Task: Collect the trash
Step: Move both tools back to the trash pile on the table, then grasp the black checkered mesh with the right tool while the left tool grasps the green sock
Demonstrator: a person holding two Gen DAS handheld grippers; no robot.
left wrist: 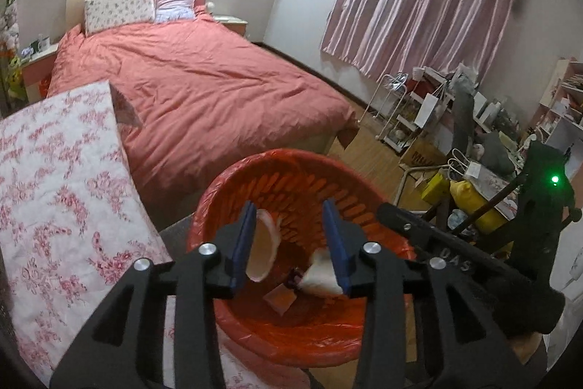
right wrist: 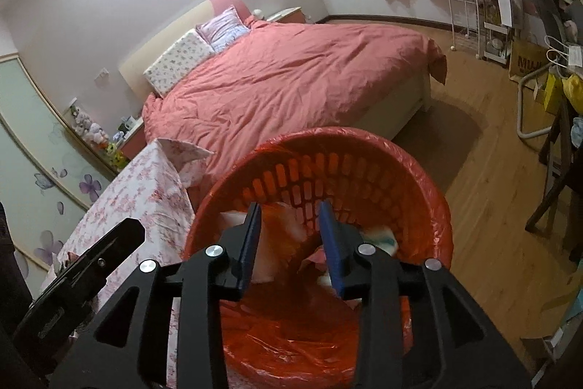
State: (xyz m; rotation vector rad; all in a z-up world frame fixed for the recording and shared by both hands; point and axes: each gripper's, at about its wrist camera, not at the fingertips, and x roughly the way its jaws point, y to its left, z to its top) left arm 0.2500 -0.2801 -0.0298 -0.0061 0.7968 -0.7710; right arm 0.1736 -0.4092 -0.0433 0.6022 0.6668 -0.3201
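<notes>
An orange slotted basket (left wrist: 291, 157) (right wrist: 364, 135), lined with a red plastic bag, sits right below both grippers. My left gripper (left wrist: 289, 243) is open over its mouth. A white paper cup (left wrist: 264, 250) hangs blurred beside its left pad, and a white crumpled tissue (left wrist: 320, 274) and a small orange wrapper (left wrist: 280, 298) lie lower in the basket. My right gripper (right wrist: 291, 243) is open too, with a blurred white and orange scrap (right wrist: 277, 236) in the gap, not pinched. A white and blue wrapper (right wrist: 382, 237) lies against the basket wall.
A table under a pink floral cloth (left wrist: 62, 199) (right wrist: 145, 199) stands left of the basket. Behind it is a bed with a salmon cover (left wrist: 200, 86) (right wrist: 291, 79). Wooden floor (right wrist: 492, 225) runs to the right, towards racks, bags and chair legs (left wrist: 466, 177).
</notes>
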